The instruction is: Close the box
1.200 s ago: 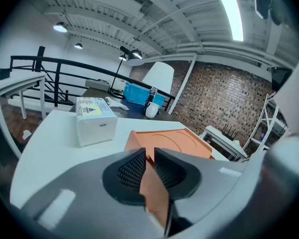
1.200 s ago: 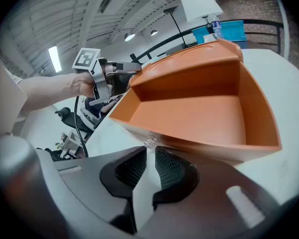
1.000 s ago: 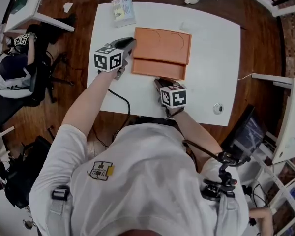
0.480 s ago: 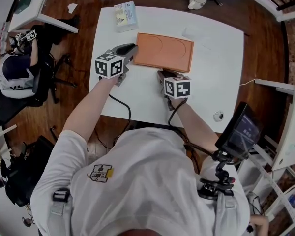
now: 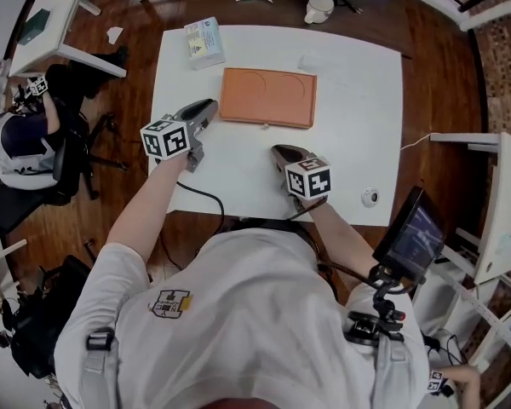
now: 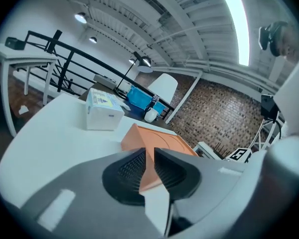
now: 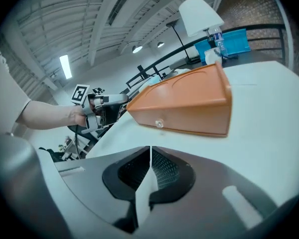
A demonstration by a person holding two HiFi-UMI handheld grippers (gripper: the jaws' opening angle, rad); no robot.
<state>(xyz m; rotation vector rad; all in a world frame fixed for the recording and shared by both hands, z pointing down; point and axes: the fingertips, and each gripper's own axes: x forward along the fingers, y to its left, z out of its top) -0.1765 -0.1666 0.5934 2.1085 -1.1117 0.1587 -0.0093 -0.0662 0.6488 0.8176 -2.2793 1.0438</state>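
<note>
The orange box (image 5: 268, 97) lies flat on the white table (image 5: 358, 118) with its lid down; a small clasp knob (image 7: 159, 124) shows on its front wall. My left gripper (image 5: 206, 106) hovers just off the box's left front corner, jaws shut with nothing between them. My right gripper (image 5: 282, 150) sits a short way in front of the box, also shut and empty. In the left gripper view the box (image 6: 162, 144) lies just beyond the shut gripper (image 6: 147, 156). In the right gripper view the box (image 7: 184, 106) lies ahead of the gripper (image 7: 150, 156).
A white carton (image 5: 203, 41) stands at the table's far left corner. A mug (image 5: 318, 8) sits beyond the far edge. A small round object (image 5: 370, 197) lies near the front right edge. A screen on a stand (image 5: 413, 233) is at my right.
The box's front part has come up and the lid now lies shut. Both grippers have drawn back from the box toward me.
</note>
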